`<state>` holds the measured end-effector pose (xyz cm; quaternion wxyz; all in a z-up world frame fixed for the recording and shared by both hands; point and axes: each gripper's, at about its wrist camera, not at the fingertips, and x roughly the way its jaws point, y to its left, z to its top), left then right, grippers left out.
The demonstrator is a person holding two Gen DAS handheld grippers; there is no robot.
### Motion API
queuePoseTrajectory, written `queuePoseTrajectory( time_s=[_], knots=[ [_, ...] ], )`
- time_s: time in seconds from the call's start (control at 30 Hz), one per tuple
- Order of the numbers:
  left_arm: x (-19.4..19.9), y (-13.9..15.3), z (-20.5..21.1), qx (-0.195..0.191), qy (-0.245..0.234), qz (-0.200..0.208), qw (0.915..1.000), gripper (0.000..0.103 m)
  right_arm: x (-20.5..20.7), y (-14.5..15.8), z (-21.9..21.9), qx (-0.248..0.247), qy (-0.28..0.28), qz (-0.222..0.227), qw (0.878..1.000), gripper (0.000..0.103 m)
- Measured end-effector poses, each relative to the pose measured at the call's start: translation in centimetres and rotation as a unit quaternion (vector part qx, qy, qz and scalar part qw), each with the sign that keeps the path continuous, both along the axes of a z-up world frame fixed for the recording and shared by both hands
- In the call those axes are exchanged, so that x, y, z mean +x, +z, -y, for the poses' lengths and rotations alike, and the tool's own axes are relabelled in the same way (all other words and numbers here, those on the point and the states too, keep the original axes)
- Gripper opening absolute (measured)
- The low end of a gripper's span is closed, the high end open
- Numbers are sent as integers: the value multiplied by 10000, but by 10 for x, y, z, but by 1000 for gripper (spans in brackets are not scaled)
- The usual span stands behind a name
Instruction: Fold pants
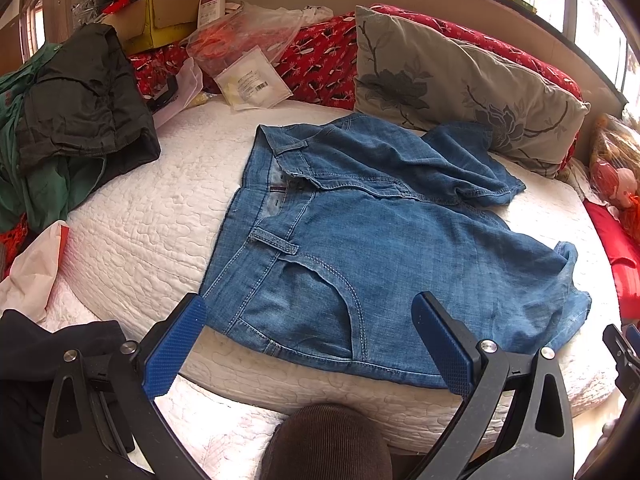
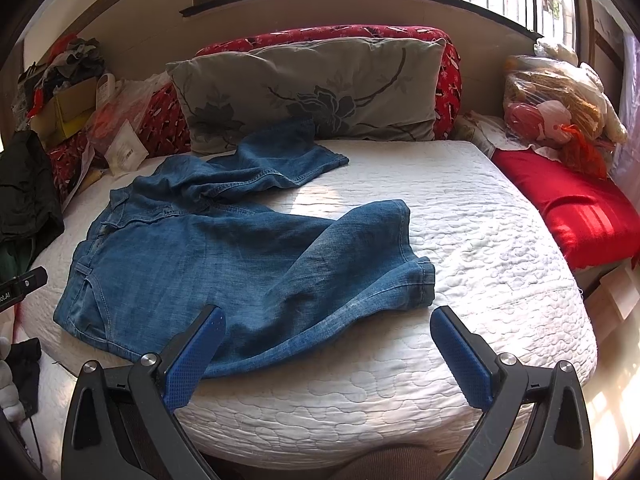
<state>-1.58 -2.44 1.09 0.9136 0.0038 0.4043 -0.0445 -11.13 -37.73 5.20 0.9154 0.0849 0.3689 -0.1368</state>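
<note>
Blue denim pants (image 1: 360, 240) lie spread on a white quilted mattress (image 1: 152, 216), waistband to the left, legs bunched toward the right. In the right wrist view the pants (image 2: 208, 248) lie with one leg folded back near the pillow and the other leg's hem toward the front. My left gripper (image 1: 312, 312) is open and empty, hovering over the near pocket and front edge of the pants. My right gripper (image 2: 328, 328) is open and empty, above the near leg's lower edge. The right gripper's tip shows at the left wrist view's right edge (image 1: 620, 352).
A grey floral pillow (image 2: 312, 92) and red patterned cushion (image 2: 448, 80) line the back. Dark and green clothes (image 1: 76, 120) pile at the left with a cardboard box (image 1: 160, 20) and plastic bags. A red cloth (image 2: 568, 204) and bagged items (image 2: 556, 108) sit right.
</note>
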Motion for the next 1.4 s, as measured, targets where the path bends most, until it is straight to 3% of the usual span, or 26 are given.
queuePoseTrajectory(
  time_s=[0.9, 1.07, 1.27, 1.4],
  knots=[
    [13, -11, 5, 147, -16, -183, 9997, 103, 7, -6, 17, 165, -62, -138, 9998, 103],
    [40, -26, -5, 494, 44, -677, 9965, 103, 13, -14, 58, 421, -336, -302, 9981, 103],
    [96, -40, -46, 744, 208, -1402, 9871, 103, 31, -30, 121, 755, -682, -657, 9926, 103],
    [130, -45, -78, 228, 283, -1876, 9816, 103, 47, -49, 144, 1030, -774, -936, 9872, 103]
  ],
)
